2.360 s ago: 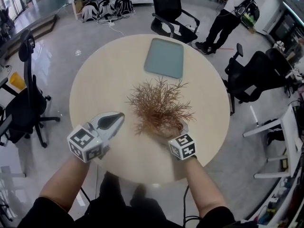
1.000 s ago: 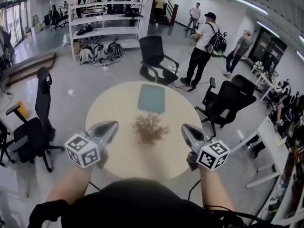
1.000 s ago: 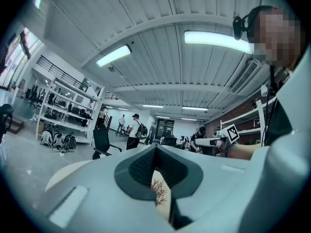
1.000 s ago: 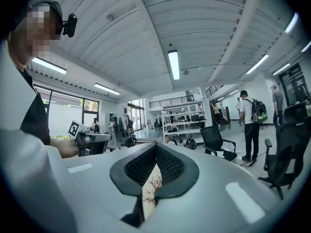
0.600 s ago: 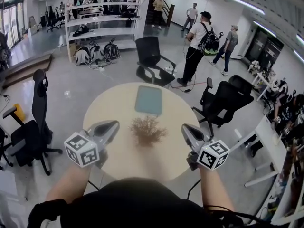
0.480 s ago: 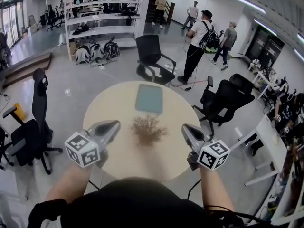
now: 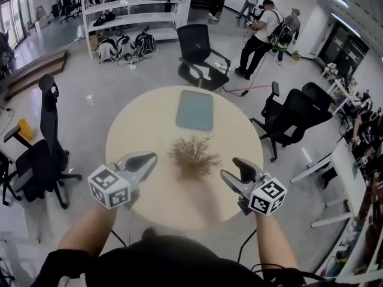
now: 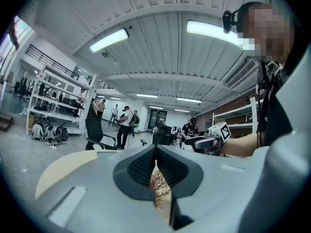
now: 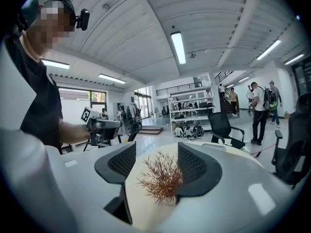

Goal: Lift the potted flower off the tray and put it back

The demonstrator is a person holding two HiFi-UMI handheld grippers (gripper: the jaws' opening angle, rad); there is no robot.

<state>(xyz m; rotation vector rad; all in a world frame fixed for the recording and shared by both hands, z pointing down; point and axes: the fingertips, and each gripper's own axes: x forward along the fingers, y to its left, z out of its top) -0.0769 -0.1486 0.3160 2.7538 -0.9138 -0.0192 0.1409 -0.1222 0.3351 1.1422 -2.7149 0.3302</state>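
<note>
The potted flower [image 7: 192, 156], a dry brown bush in a small pale pot [image 9: 168, 199], stands on the round beige table [image 7: 149, 130]. It is off the grey-green tray [image 7: 195, 110], which lies further back. My left gripper [image 7: 148, 158] hovers left of the plant, shut and empty; in its own view its pads [image 8: 146, 166] meet with only a slit between them. My right gripper [image 7: 232, 168] hovers right of the plant with its jaws opening. Nothing is held between them. The plant [image 9: 163, 178] shows through the gap, some way ahead.
Black office chairs [image 7: 200, 55] [image 7: 293, 115] [image 7: 42, 154] ring the table. Several people [image 7: 263, 31] stand at the back right. White shelves with bags [image 7: 125, 43] fill the back left. Each gripper shows in the other's view, the left [image 9: 102, 126] and the right [image 8: 206, 141].
Both grippers have come down towards the table. The right gripper's jaws, shut a second ago, have parted. The head view has tilted down and nearer the table.
</note>
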